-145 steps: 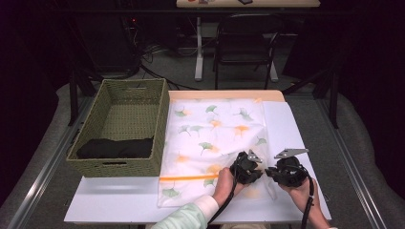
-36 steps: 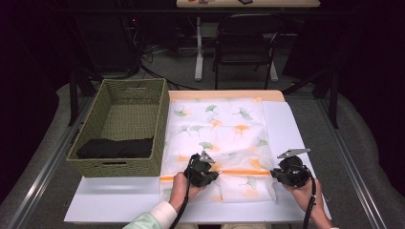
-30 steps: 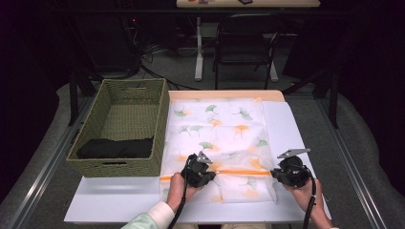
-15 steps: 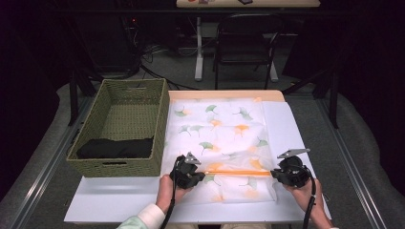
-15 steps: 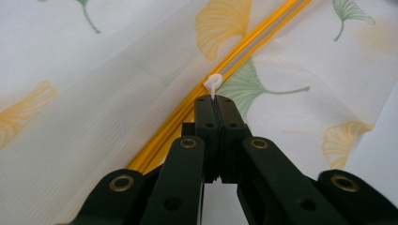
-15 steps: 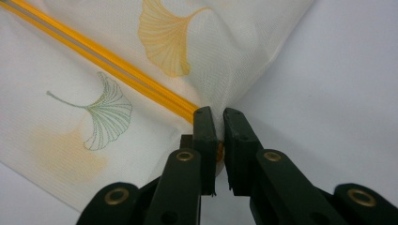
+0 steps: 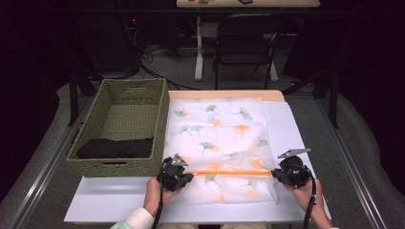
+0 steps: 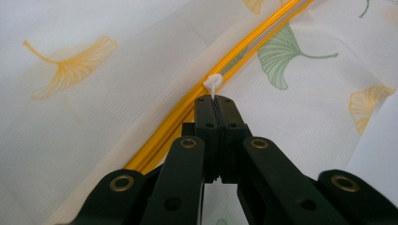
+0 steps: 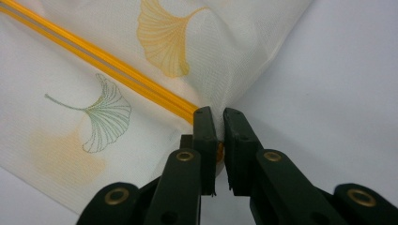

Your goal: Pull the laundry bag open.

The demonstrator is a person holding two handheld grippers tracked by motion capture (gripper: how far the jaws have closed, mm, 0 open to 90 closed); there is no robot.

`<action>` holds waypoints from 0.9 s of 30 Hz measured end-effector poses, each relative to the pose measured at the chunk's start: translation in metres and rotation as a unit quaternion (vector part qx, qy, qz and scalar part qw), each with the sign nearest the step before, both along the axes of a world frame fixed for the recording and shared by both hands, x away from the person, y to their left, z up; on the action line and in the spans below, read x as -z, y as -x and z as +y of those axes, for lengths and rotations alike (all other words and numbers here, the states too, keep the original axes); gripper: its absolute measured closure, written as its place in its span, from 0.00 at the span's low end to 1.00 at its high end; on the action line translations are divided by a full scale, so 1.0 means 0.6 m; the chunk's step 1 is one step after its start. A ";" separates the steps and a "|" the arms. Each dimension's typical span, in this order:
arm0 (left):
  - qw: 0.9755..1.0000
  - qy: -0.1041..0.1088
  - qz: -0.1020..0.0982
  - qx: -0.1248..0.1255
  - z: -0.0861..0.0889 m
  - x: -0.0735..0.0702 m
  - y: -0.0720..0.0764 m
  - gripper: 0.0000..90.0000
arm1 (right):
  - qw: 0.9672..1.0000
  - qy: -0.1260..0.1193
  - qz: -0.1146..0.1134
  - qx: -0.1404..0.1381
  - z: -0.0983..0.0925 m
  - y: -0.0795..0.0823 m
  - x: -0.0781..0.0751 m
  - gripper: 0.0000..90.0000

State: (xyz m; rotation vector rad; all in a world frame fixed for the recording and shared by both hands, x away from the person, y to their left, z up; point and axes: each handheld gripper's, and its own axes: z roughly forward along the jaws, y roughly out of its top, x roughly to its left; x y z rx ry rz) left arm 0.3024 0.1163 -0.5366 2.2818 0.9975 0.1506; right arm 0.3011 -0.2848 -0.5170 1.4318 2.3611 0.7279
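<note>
At the left side of the table [image 7: 296, 143] we see a green basket [image 7: 122, 164]. A black cloth [image 7: 114, 149] lies in it, at the end near us.

Right beside the basket lies a big white bag [image 7: 224, 138] with green and orange leaves on it. It lies flat and covers the middle of the table, from the far edge almost to the near edge. An orange zipper [image 7: 234, 172] runs across the bag, close to the near edge.

Our left gripper [image 7: 177, 174] is at the left end of the zipper, near the basket's near corner. In the left gripper view, this gripper [image 8: 216, 99] has its jaws pressed tight together. They pinch the small white pull [image 8: 213, 84] of the zipper [image 8: 220, 63]. The pull sticks out just past the jaw tips. The bag [image 8: 94, 117] lies under it.

Our right gripper [image 7: 286, 172] is at the right end of the zipper, at the right edge of the bag. In the right gripper view, this gripper [image 9: 217, 117] has its jaws nearly shut, with a thin gap. A fold of the bag [image 9: 225, 56] sits between them, right where the zipper [image 9: 117, 68] ends. The left jaw presses on the cloth. The bare table [image 9: 338, 84] is beside that corner.

The two grippers are well apart, one at each end of the zipper.
</note>
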 end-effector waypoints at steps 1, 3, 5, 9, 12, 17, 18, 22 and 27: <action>1.000 0.000 0.000 0.000 0.000 0.000 0.000 1.00 | 1.000 0.000 0.001 0.002 0.000 0.000 0.001 0.94; 1.000 0.000 0.000 0.000 0.000 0.000 0.000 1.00 | 1.000 0.000 0.001 0.002 0.000 0.000 0.001 0.94; 1.000 0.000 0.000 0.000 0.000 0.000 0.000 1.00 | 1.000 0.000 0.001 0.002 0.000 0.000 0.001 0.94; 1.000 -0.003 -0.001 -0.007 0.014 -0.001 0.007 1.00 | 1.000 0.000 -0.002 0.000 0.000 -0.001 0.001 0.94; 1.000 0.004 0.006 -0.012 0.026 -0.002 0.012 1.00 | 1.000 0.001 0.000 0.003 -0.001 -0.001 0.002 0.94; 1.000 0.005 0.009 -0.024 0.050 -0.004 0.016 1.00 | 1.000 0.001 -0.003 0.004 -0.003 0.000 0.001 0.94; 1.000 0.003 0.008 -0.026 0.054 -0.004 0.017 1.00 | 1.000 0.000 -0.002 0.004 -0.003 0.000 0.001 0.94; 1.000 -0.008 0.007 -0.029 0.067 -0.007 0.021 1.00 | 1.000 0.005 -0.003 0.005 -0.002 0.000 0.001 0.94; 0.999 0.004 0.012 -0.039 0.085 -0.007 0.028 1.00 | 1.000 0.005 -0.004 0.005 -0.003 -0.001 0.001 0.94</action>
